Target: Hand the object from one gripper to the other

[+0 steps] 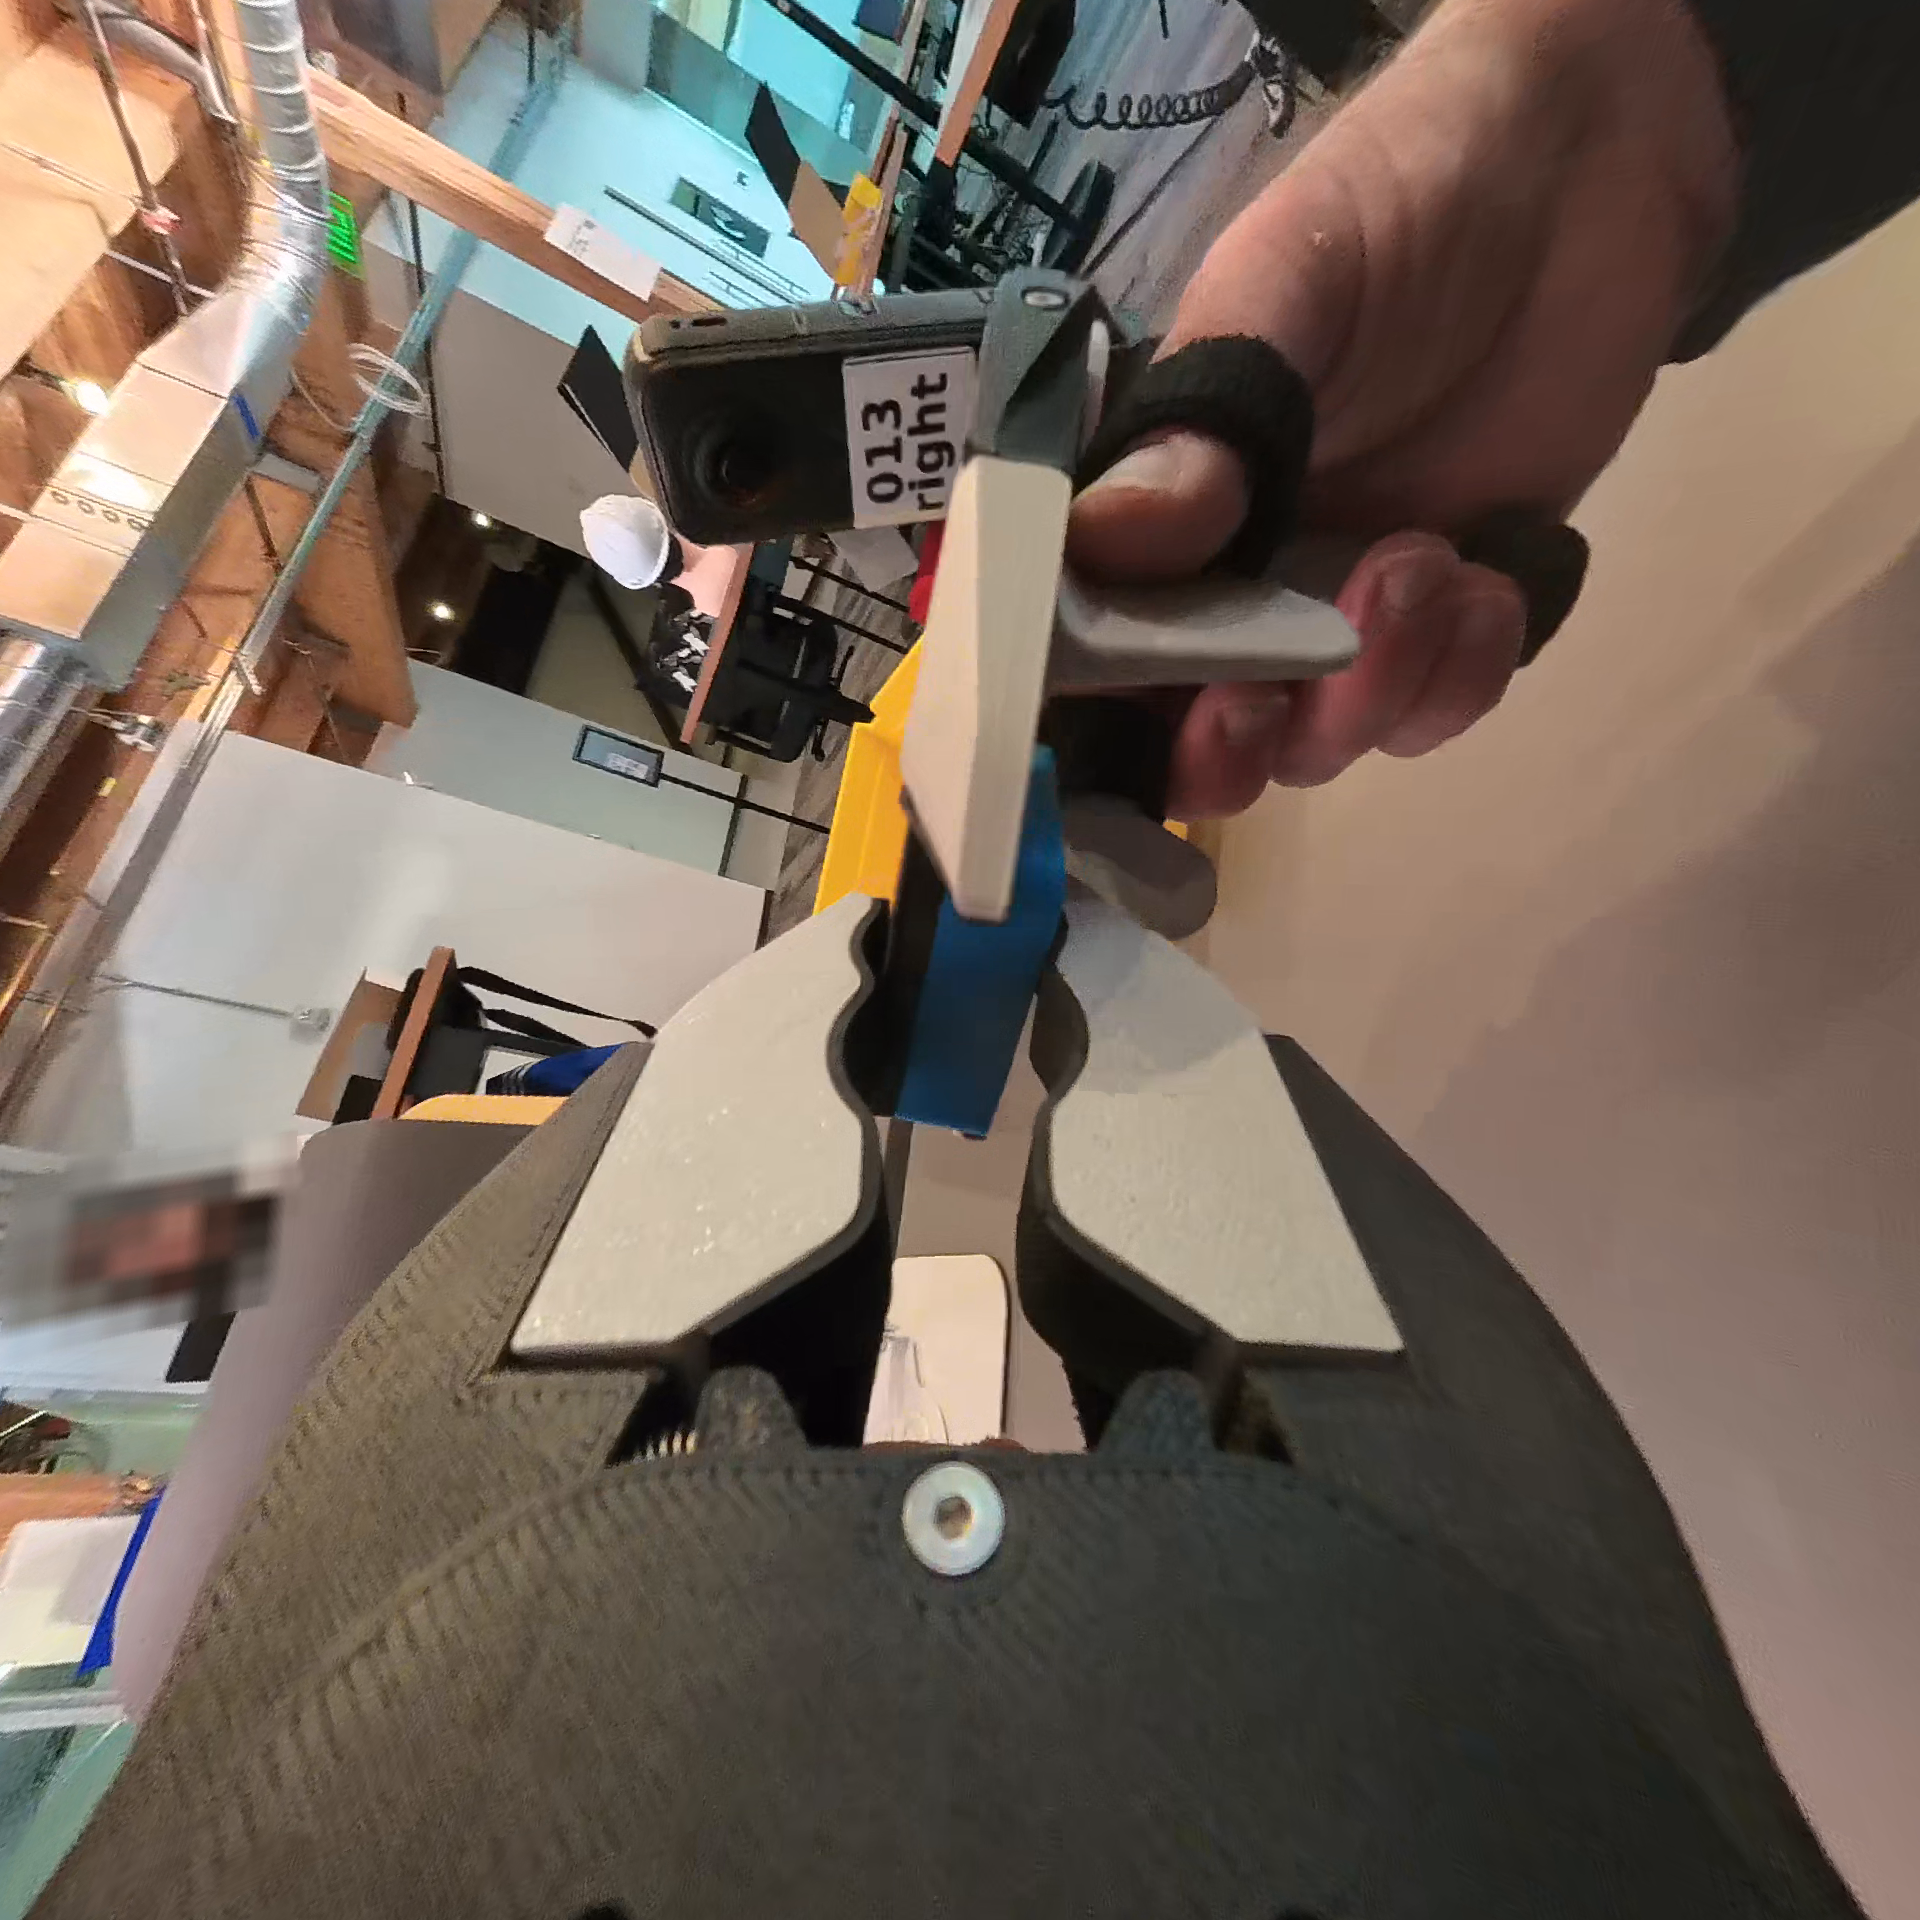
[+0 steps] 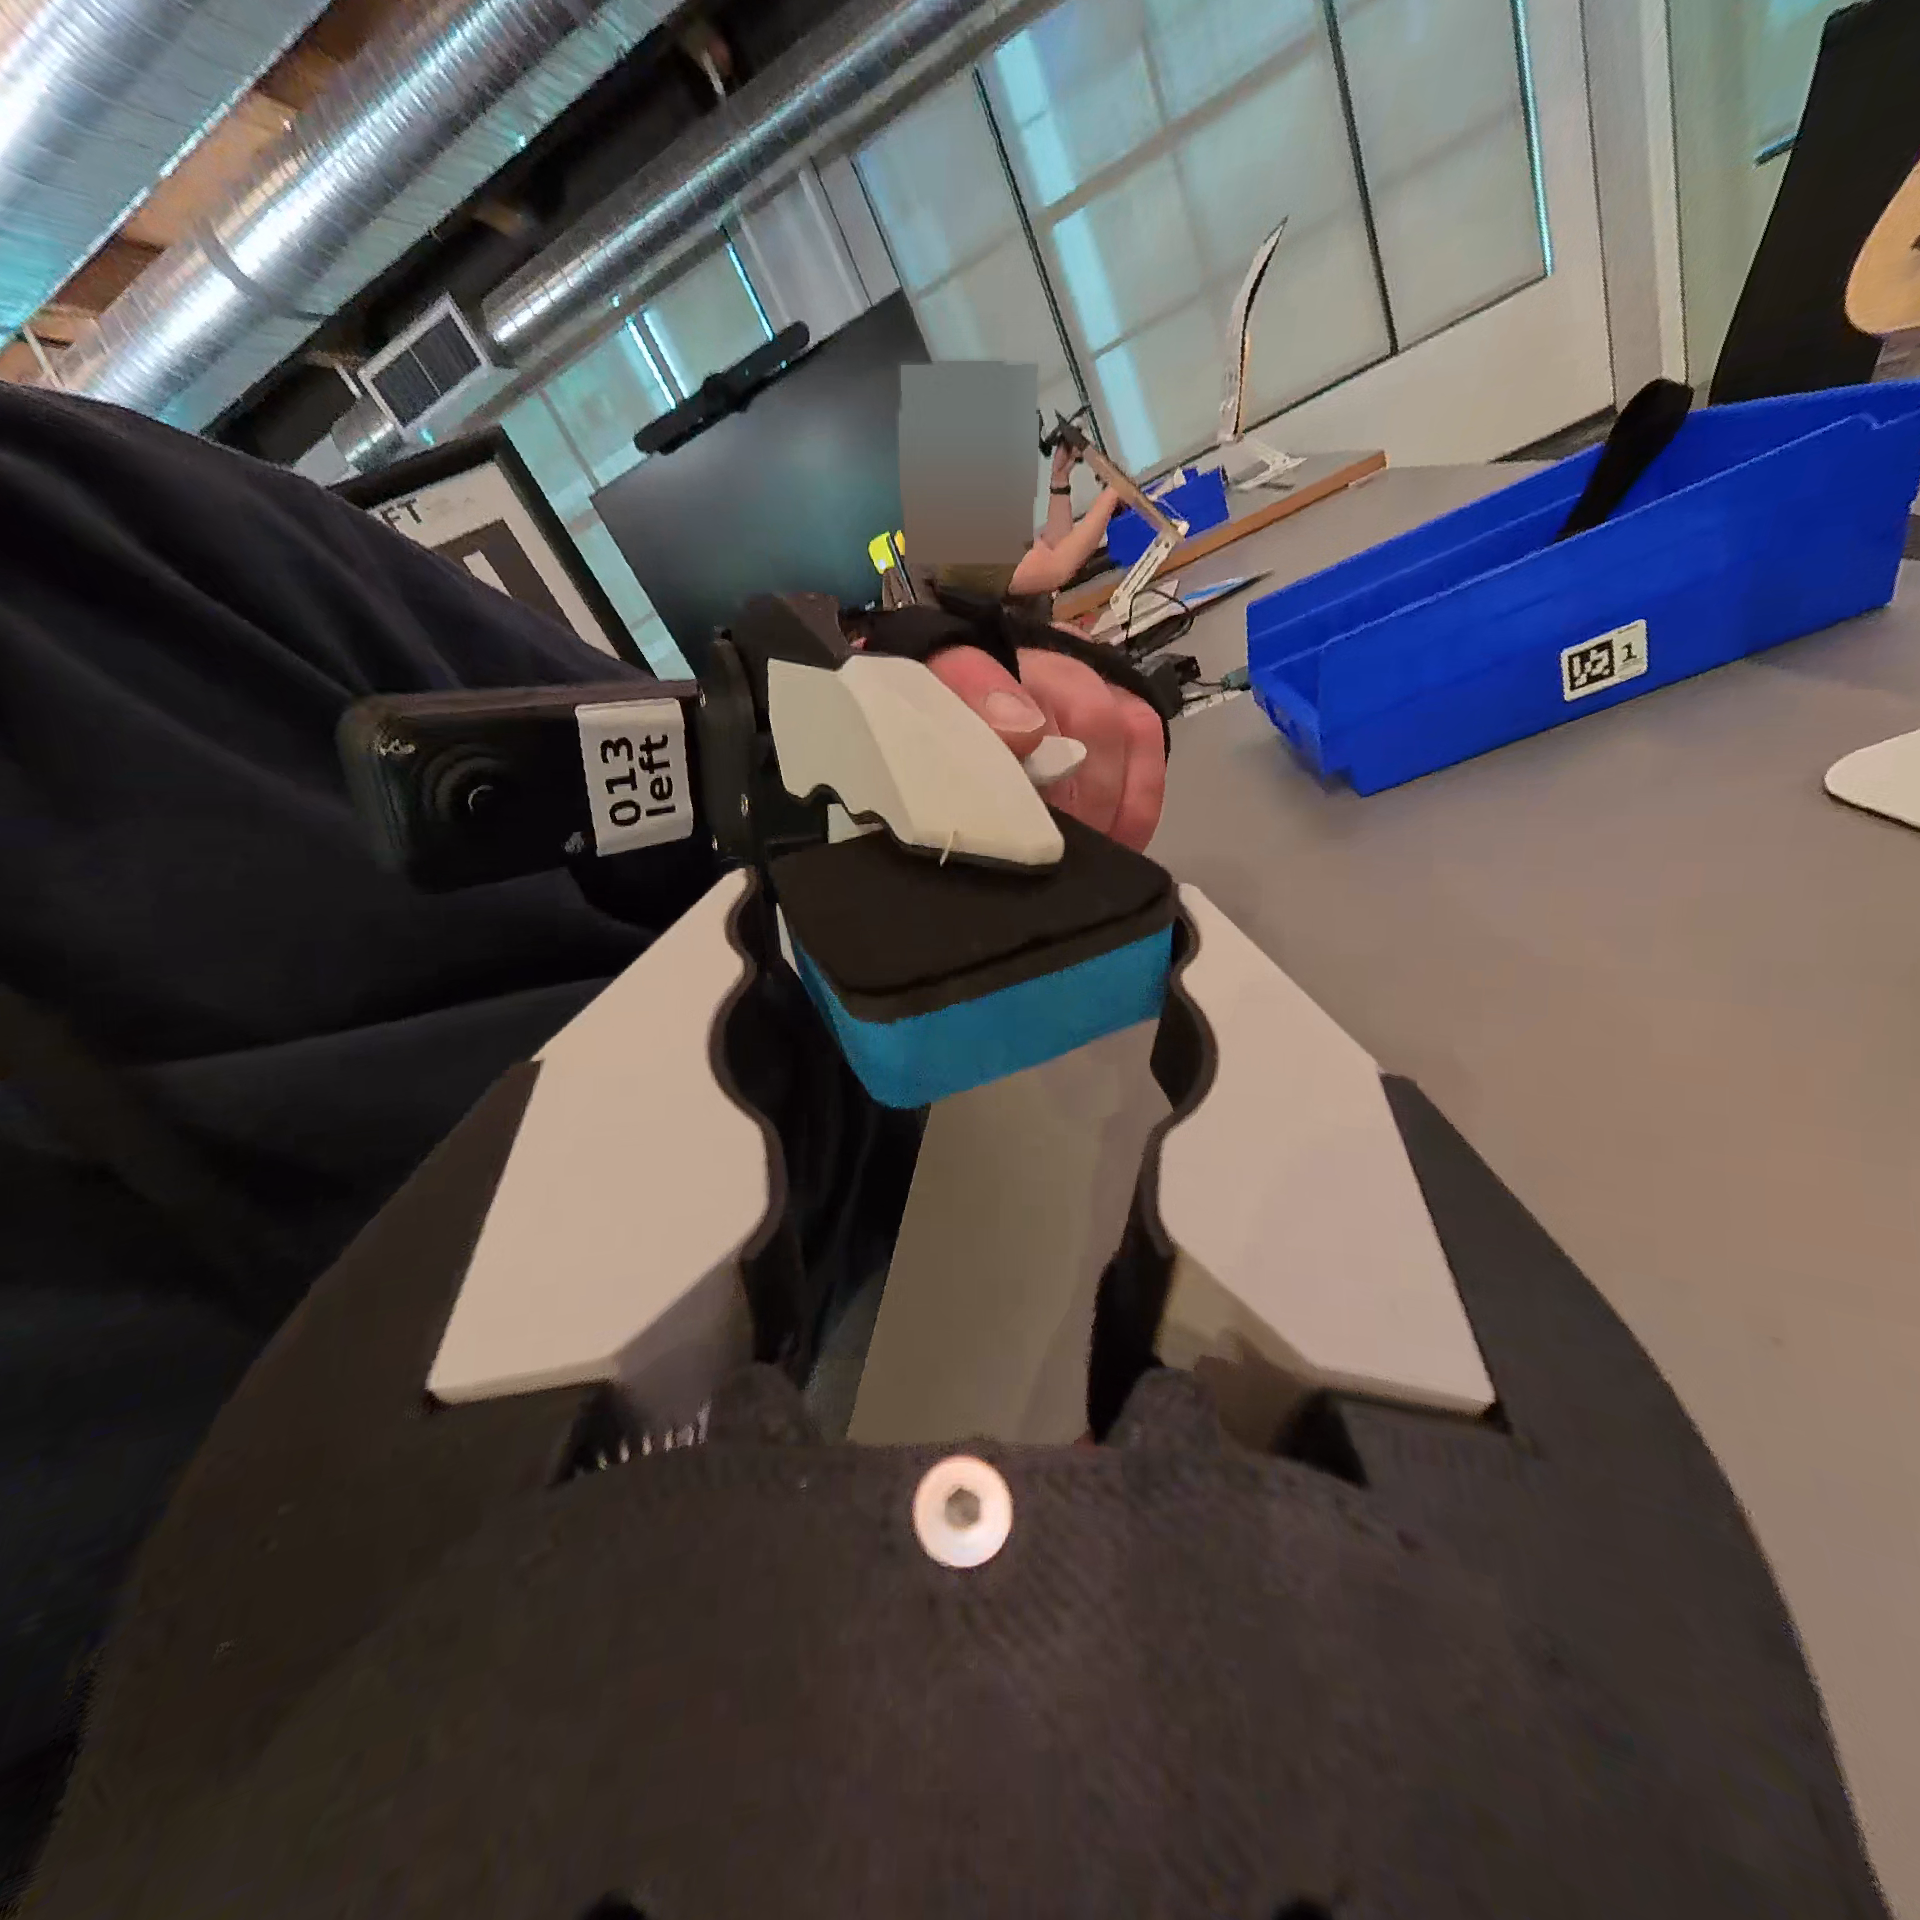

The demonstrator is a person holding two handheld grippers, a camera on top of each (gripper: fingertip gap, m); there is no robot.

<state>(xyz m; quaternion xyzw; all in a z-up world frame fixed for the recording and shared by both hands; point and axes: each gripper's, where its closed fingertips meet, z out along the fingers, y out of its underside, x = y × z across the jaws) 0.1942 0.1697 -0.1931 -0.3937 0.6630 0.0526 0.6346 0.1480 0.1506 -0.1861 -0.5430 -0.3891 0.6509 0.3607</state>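
The object is a blue foam block [image 1: 977, 997] with a black felt face [image 2: 966, 914]. My left gripper [image 1: 977, 935] is shut on it, one finger on the black face and one on the blue side. In the right wrist view, a white left finger [image 2: 914, 769] lies on the black face. My right gripper [image 2: 966, 914] is open with its jaws on either side of the block's width. Its right finger touches the blue edge and a thin gap shows at the left finger. In the left wrist view, a right finger [image 1: 987, 675] crosses in front of the block.
A grey table [image 2: 1558, 1039] runs to the right, with a long blue bin [image 2: 1558, 623] on it holding a black item. A yellow bin [image 1: 862, 831] sits behind the grippers. A person's hand [image 1: 1455, 364] holds the right gripper. A dark sleeve [image 2: 208, 831] fills the left. My left and right fingertips are right by each other.
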